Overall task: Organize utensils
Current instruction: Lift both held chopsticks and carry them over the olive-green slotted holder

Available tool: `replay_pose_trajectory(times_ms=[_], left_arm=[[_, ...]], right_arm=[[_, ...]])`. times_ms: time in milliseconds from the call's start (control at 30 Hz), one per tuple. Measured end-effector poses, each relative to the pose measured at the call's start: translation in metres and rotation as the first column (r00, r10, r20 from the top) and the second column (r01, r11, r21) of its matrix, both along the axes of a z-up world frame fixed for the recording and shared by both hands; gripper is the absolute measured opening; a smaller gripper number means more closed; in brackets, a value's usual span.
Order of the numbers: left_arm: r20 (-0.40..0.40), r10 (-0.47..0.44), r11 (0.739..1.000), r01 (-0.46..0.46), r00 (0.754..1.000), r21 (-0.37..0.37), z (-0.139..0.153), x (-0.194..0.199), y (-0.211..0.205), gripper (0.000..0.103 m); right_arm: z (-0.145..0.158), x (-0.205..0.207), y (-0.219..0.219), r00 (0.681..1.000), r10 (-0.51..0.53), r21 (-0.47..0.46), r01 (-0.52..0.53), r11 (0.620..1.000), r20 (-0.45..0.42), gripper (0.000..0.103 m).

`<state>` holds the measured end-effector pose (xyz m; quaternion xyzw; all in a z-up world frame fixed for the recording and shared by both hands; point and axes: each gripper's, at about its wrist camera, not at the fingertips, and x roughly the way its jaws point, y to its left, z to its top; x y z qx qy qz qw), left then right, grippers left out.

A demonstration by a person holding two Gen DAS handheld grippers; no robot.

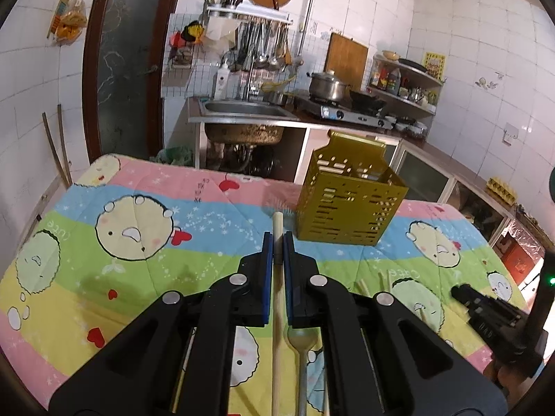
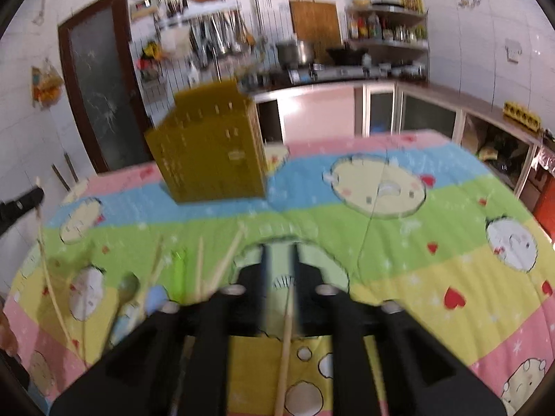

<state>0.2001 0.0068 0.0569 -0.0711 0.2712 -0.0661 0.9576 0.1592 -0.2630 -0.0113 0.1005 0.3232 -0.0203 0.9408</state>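
My left gripper [image 1: 277, 242] is shut on a pale wooden chopstick [image 1: 278, 298], held above the quilted table. A gold perforated utensil holder [image 1: 350, 204] stands just ahead and to the right of it, with several sticks inside. A metal spoon [image 1: 301, 343] and loose chopsticks [image 1: 364, 286] lie on the cloth below. In the blurred right wrist view, my right gripper [image 2: 280, 256] is open, with a chopstick [image 2: 286, 339] lying on the cloth between its jaws. The holder [image 2: 211, 145] stands far left of it. More chopsticks [image 2: 222, 263], a spoon [image 2: 126, 287] and a green utensil [image 2: 178, 270] lie at left.
The table carries a colourful cartoon quilt [image 1: 138, 215]. Behind it are a sink [image 1: 242, 109], a stove with a pot [image 1: 327, 85] and shelves. My right gripper's body shows at the left wrist view's right edge [image 1: 492, 315].
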Motion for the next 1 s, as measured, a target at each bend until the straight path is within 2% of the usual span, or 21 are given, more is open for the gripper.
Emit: replay_pose_trajectory(times_ms=[67, 167, 433, 533, 567, 700, 800, 900, 1000], left_arm=[[-0.021, 0.001, 1.000, -0.002, 1.000, -0.006, -0.006, 0.008, 0.003, 0.005], [-0.055, 0.003, 1.000, -0.003, 0.999, -0.002, -0.014, 0.020, 0.005, 0.005], [-0.101, -0.001, 1.000, 0.001, 0.995, -0.003, -0.029, 0.039, 0.005, 0.005], [-0.101, -0.003, 1.000, 0.003, 0.995, -0.001, -0.029, 0.041, 0.005, 0.005], [-0.099, -0.003, 1.000, 0.003, 0.995, -0.002, -0.029, 0.041, 0.005, 0.005], [-0.089, -0.007, 1.000, 0.007, 0.996, -0.008, -0.025, 0.038, 0.005, 0.005], [-0.068, -0.006, 1.000, 0.005, 0.998, -0.016, -0.021, 0.032, 0.006, 0.004], [-0.041, -0.009, 1.000, 0.008, 0.999, -0.017, -0.014, 0.025, 0.006, 0.004], [-0.004, -0.011, 1.000, 0.011, 1.000, -0.012, -0.006, 0.016, 0.004, 0.004]], right_arm=[[-0.011, 0.004, 0.000, 0.999, -0.003, -0.002, 0.003, 1.000, -0.033, 0.057], [-0.024, 0.013, 0.002, 0.996, -0.016, -0.045, 0.012, 0.999, -0.091, 0.053], [-0.055, 0.039, 0.003, 0.971, -0.018, -0.052, 0.006, 0.999, -0.239, 0.020], [-0.055, 0.042, 0.005, 0.969, -0.023, -0.068, 0.007, 0.998, -0.246, 0.006], [-0.054, 0.042, 0.004, 0.970, -0.019, -0.060, 0.005, 0.998, -0.243, 0.006], [-0.037, 0.037, 0.001, 0.983, -0.019, -0.037, 0.012, 0.999, -0.181, 0.005], [-0.017, 0.030, -0.001, 0.995, -0.015, -0.006, 0.014, 1.000, -0.098, 0.005], [0.006, 0.019, -0.001, 1.000, -0.022, 0.003, 0.022, 1.000, 0.009, 0.005], [0.030, 0.007, -0.001, 0.989, -0.028, -0.001, 0.029, 1.000, 0.145, 0.005]])
